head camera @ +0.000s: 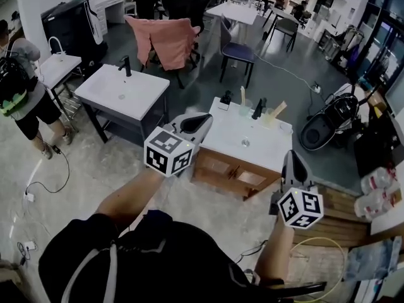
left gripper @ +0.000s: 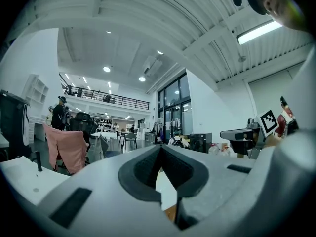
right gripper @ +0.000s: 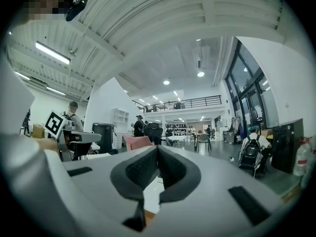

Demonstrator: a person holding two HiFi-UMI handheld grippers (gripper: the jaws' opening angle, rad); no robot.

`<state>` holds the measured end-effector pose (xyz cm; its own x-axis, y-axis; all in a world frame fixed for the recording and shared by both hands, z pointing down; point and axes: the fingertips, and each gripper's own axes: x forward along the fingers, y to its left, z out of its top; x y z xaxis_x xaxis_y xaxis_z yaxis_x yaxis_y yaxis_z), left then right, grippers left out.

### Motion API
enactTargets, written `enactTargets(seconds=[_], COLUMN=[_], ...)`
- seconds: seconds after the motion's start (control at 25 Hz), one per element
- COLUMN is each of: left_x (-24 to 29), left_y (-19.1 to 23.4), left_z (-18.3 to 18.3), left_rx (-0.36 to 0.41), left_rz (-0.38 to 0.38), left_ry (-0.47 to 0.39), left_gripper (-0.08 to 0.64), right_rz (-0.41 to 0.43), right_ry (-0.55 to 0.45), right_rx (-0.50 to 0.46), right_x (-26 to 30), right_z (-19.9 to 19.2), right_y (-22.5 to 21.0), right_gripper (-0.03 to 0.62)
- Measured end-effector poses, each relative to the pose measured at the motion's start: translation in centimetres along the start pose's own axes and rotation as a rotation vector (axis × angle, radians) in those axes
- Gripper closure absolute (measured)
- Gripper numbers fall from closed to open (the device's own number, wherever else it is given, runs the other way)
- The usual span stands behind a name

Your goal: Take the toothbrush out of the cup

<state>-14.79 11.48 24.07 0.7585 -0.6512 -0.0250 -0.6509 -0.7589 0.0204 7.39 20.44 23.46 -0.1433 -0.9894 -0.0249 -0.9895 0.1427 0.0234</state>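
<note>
- The toothbrush (head camera: 242, 96) is a slim, pale stick, standing upright in a clear cup (head camera: 244, 110); it is too small to show finer detail.
- The cup stands at the far edge of the white table (head camera: 230, 134), at the centre of the frame, just left of a black tap (head camera: 258, 109). A second cup (head camera: 269, 118) with a tan handle stands right of the tap.
- The left tool (head camera: 203, 120) (left gripper: 160, 147) is closed and empty, below and left of the cup, apart from it.
- The right tool (head camera: 293, 156) (right gripper: 157, 148) is also closed and empty, at lower right, well apart from the cup.

left gripper (head camera: 203, 122): closed, empty, level | right gripper (head camera: 292, 158): closed, empty, level
</note>
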Motion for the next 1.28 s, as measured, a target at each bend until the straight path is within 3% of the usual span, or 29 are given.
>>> enactTargets(seconds=[0.28,0.56,1.28], left_x=[2.5,8.2,20.3], left_y=[1.3,5.1,13.8], left_z=[-2.0,-3.8,-5.6], left_rx=[-0.027,-0.082,-0.091], left_rz=[0.026,-0.035,-0.142], left_ry=[0.009,0.004,0.018], left_gripper=[0.555,0.555,0.555], right_rz=[0.008,-0.052,-0.112], right_ry=[-0.011,0.042,0.121], right_rx=[-0.015,-0.027,-0.038], right_x=[1.9,6.5,20.5], right_z=[-0.6,-2.0,-3.6], right_y=[-1.2,-3.4,-7.2], right_gripper=[0.588,0.588,0.588])
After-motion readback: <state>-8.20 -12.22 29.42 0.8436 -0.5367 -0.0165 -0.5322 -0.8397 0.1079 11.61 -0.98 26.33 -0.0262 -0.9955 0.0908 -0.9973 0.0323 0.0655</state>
